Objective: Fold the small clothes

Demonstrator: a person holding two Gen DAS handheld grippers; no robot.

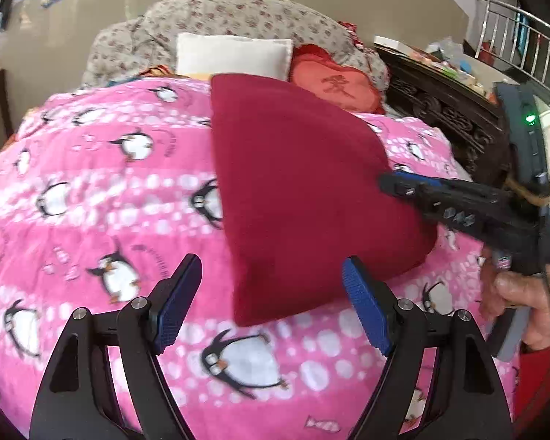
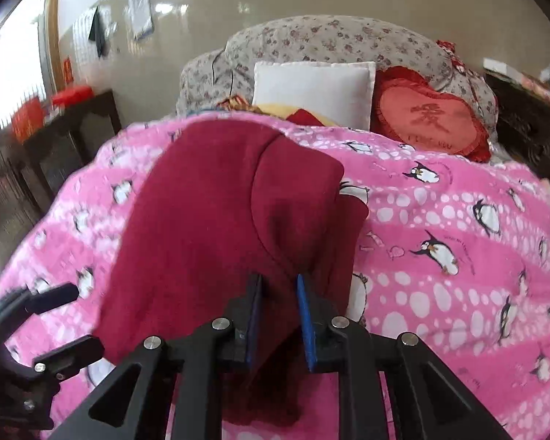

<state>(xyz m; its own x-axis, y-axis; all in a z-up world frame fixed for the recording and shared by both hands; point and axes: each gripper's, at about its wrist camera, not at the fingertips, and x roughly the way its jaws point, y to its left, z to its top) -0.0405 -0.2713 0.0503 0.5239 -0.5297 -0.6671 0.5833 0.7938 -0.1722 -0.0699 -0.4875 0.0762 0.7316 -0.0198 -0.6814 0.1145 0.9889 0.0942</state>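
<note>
A: Location of the dark red fleece garment (image 1: 297,183)?

B: Centre of both views, lying on the pink penguin-print blanket (image 1: 91,190) that covers the bed. A white square pillow (image 2: 313,91) and a red heart-shaped cushion (image 2: 431,117) sit in the upper part of the frame.

A: Left gripper (image 1: 271,304)?

B: Jaws spread wide, nothing between the pads, low centre of its view, at the garment's near edge.

A: Right gripper (image 2: 279,306)?

B: Jaws drawn close, pinching a fold of the garment.
</note>
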